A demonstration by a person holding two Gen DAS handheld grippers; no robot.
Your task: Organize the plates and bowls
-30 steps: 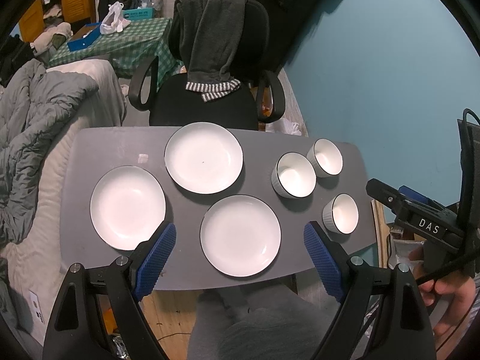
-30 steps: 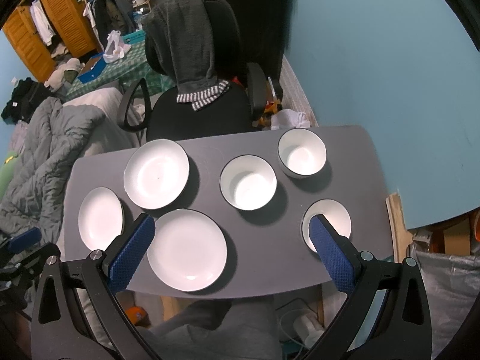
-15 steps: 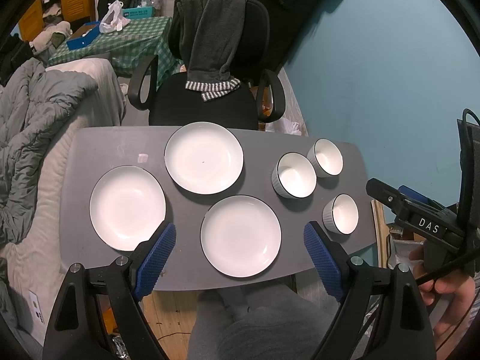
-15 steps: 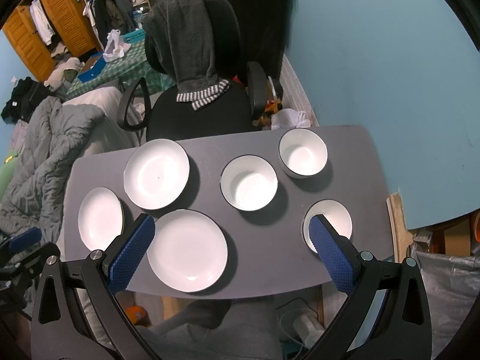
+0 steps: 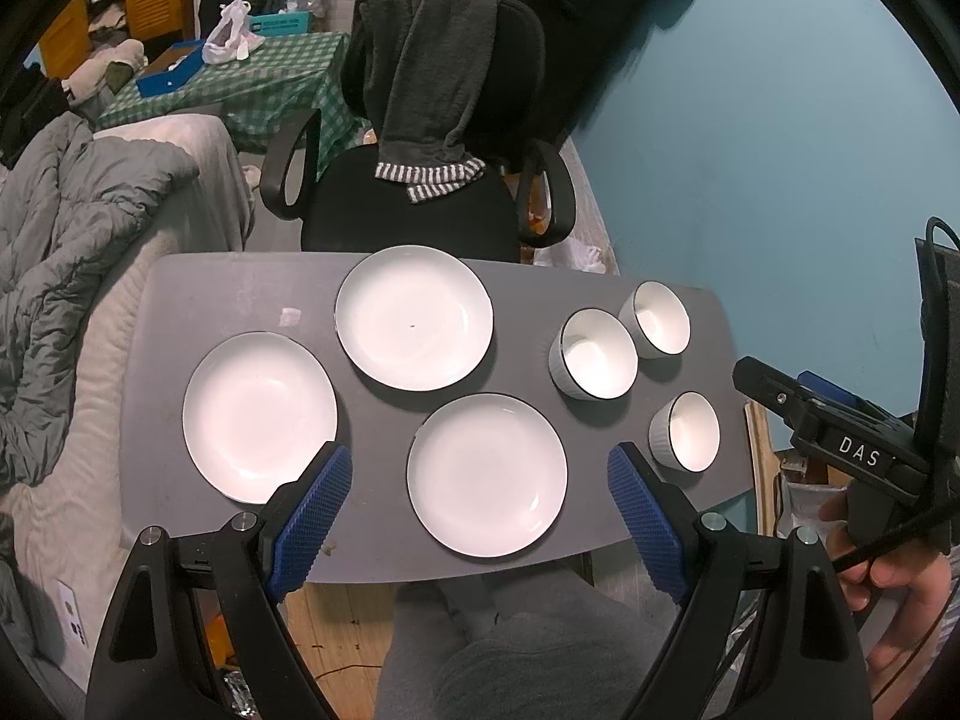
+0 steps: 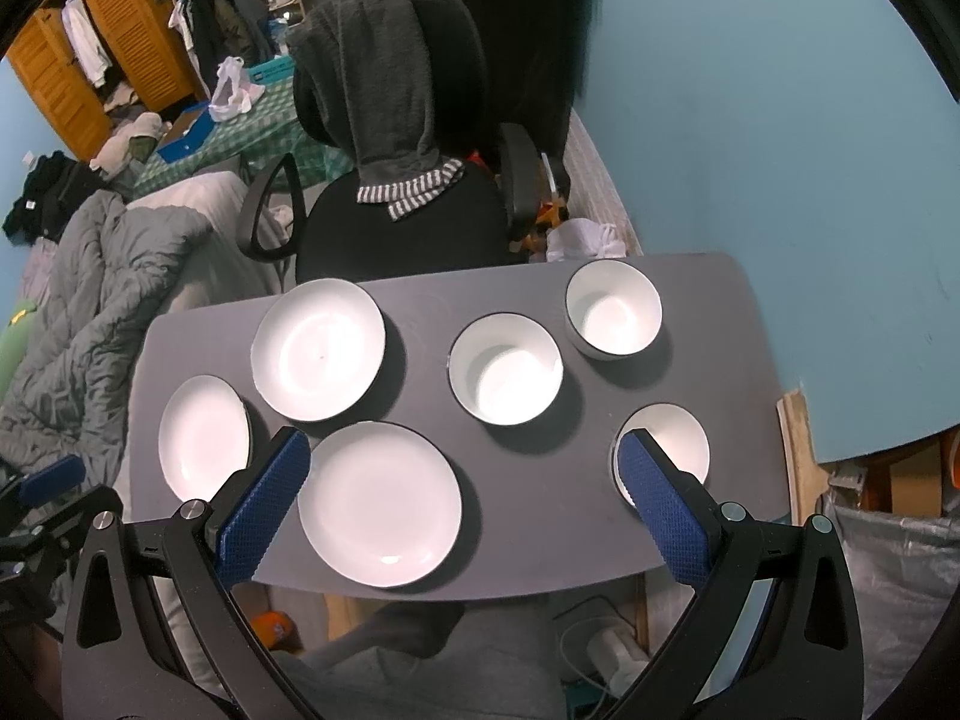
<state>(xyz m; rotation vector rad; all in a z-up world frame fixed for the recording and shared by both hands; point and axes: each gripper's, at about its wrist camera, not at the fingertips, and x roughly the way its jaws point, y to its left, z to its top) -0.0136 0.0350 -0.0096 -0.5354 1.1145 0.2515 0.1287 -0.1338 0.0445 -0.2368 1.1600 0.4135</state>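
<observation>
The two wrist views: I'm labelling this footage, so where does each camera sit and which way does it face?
Left wrist: above the table's near edge, looking down at three plates and three bowls; left gripper fingers, a grey-clad lap and the hand holding the right gripper show.
Right wrist: likewise above, further right; right gripper fingers and lap show.
Shared: the near plate, office chair.

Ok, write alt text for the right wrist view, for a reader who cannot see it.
Three white plates on the left and three white bowls on the right lie apart on a grey table, seen from above. The open right gripper hovers over the near edge, holding nothing. An office chair draped with a dark garment stands behind the table.
</observation>
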